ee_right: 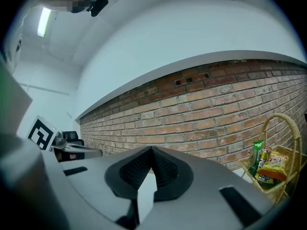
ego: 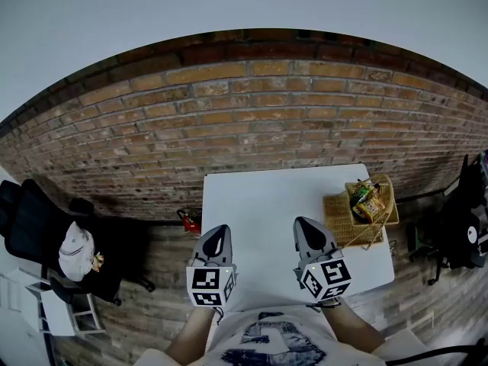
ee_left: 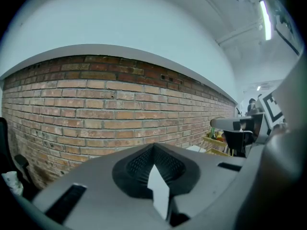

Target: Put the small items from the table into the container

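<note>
A wicker basket (ego: 341, 213) with a hoop handle stands at the right end of the white table (ego: 263, 197). It holds several snack packets (ego: 366, 202), green and yellow ones among them. No loose items show on the tabletop. My left gripper (ego: 217, 232) hovers over the table's near edge, jaws shut with nothing between them. My right gripper (ego: 305, 224) is beside it, likewise shut and empty. In the left gripper view the jaws (ee_left: 153, 146) meet at a point. The right gripper view shows shut jaws (ee_right: 151, 150) and the basket (ee_right: 284, 153) at far right.
A brick wall (ego: 252, 113) runs behind the table. A black office chair (ego: 46, 227) with a white cap (ego: 75, 252) stands on the left. A red object (ego: 187, 221) lies on the floor by the table's left edge. Another dark chair (ego: 465, 219) stands at far right.
</note>
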A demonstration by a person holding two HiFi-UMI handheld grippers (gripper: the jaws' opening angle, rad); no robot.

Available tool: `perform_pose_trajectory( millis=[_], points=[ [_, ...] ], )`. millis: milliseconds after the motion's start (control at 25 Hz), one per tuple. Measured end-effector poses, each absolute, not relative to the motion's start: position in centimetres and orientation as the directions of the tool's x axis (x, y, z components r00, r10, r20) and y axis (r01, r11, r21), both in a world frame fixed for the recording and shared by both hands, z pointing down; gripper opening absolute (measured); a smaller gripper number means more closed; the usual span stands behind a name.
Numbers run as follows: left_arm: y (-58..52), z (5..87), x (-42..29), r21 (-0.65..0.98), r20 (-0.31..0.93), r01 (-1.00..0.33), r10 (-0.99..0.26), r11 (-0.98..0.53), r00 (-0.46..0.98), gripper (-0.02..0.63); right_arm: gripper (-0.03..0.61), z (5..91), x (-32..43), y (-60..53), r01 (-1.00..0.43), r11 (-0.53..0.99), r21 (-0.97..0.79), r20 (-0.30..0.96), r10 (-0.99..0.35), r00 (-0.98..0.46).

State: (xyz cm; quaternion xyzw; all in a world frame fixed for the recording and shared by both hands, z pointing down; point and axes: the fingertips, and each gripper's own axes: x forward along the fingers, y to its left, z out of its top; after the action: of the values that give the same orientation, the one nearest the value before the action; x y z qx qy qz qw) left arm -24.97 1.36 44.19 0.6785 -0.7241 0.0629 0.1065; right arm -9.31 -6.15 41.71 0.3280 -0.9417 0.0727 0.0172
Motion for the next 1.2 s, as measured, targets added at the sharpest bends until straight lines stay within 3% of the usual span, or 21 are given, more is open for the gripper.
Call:
perform_pose_trajectory(
  millis=[1200],
  points=[
    [1.1,44.2,-23.0,0.060,0.236,-0.998,-0.972,0.025,-0.010,0.046,0.020,42.0,-7.9,-5.6,-0.647,0.755,-0.105,0.095,-0.640,-0.763]
  ],
)
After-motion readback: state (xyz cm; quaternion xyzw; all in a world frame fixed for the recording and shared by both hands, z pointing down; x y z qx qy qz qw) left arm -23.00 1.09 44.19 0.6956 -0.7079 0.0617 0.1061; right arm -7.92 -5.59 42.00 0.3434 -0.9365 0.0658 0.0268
